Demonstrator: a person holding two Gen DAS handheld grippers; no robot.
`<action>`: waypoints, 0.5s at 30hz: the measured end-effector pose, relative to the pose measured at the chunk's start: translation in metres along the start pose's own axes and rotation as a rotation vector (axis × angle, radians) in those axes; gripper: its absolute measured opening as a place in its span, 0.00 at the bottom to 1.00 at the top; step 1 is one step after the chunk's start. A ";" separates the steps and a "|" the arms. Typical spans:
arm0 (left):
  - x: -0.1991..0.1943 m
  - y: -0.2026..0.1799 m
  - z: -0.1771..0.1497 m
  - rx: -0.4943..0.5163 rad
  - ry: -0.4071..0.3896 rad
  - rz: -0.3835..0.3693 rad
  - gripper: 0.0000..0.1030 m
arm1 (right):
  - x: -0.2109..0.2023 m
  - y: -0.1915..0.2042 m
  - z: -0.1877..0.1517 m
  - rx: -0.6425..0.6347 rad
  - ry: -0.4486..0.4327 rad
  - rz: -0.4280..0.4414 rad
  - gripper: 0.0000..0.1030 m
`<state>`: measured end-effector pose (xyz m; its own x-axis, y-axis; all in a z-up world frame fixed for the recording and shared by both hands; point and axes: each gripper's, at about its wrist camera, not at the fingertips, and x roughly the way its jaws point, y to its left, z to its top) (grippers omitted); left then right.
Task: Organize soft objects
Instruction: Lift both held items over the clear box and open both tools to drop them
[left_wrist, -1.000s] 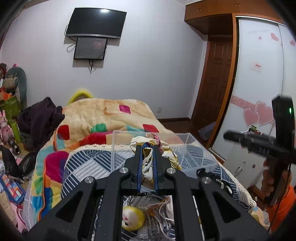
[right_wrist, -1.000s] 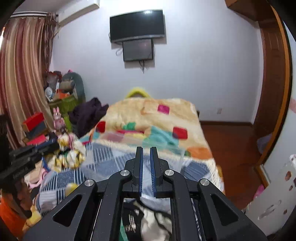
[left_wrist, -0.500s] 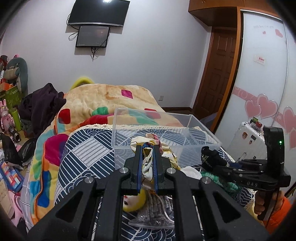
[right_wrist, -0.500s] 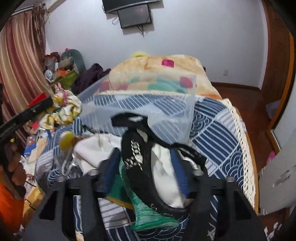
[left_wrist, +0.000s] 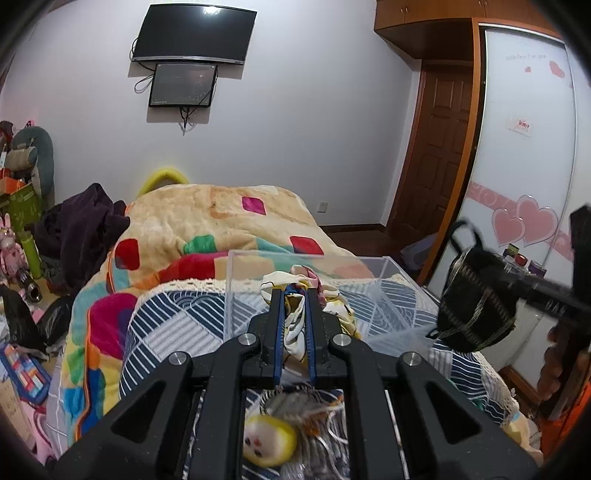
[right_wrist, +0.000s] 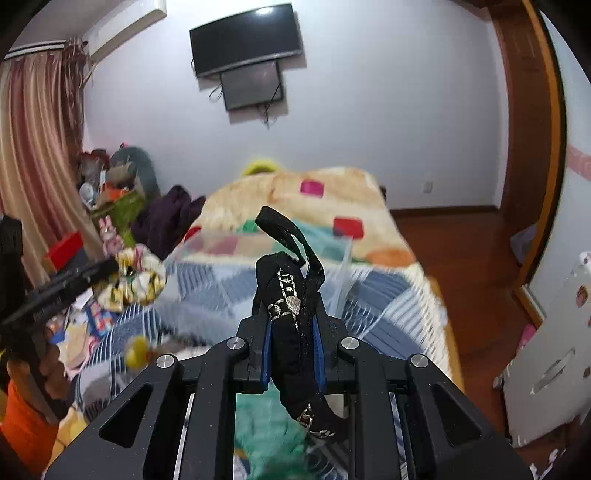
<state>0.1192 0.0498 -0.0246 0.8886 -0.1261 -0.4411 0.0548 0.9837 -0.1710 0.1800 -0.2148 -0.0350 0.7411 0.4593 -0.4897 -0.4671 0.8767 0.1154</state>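
Note:
My left gripper (left_wrist: 294, 295) is shut on a yellow and white floral scrunchie (left_wrist: 297, 321), held in the air just before the clear plastic box (left_wrist: 236, 295) on the bed. The scrunchie also shows in the right wrist view (right_wrist: 135, 278). My right gripper (right_wrist: 291, 306) is shut on a black fabric piece with silver chain trim (right_wrist: 291, 295), lifted above the bed. In the left wrist view the black piece (left_wrist: 472, 306) hangs to the right of the box.
Below the grippers on the blue patterned cover (left_wrist: 166, 332) lie a yellow plush toy (left_wrist: 267, 441), a green cloth (right_wrist: 266, 428) and silvery fringe. A colourful blanket (left_wrist: 207, 229) covers the far bed. A wardrobe (left_wrist: 524, 147) stands right, clutter left.
My right gripper closed on the black fabric piece and lifted it off the pile. My left gripper rose a little, still holding the scrunchie.

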 end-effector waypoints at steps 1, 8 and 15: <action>0.004 0.000 0.003 0.001 0.003 0.003 0.09 | -0.002 0.000 0.007 -0.006 -0.020 -0.008 0.15; 0.033 0.009 0.016 -0.017 0.051 0.004 0.09 | 0.000 0.013 0.040 -0.046 -0.113 -0.013 0.15; 0.076 0.013 0.015 0.007 0.165 -0.001 0.09 | 0.044 0.030 0.044 -0.109 -0.077 -0.049 0.15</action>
<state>0.1940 0.0547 -0.0470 0.8015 -0.1461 -0.5799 0.0598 0.9844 -0.1654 0.2200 -0.1618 -0.0156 0.7974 0.4296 -0.4239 -0.4759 0.8795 -0.0040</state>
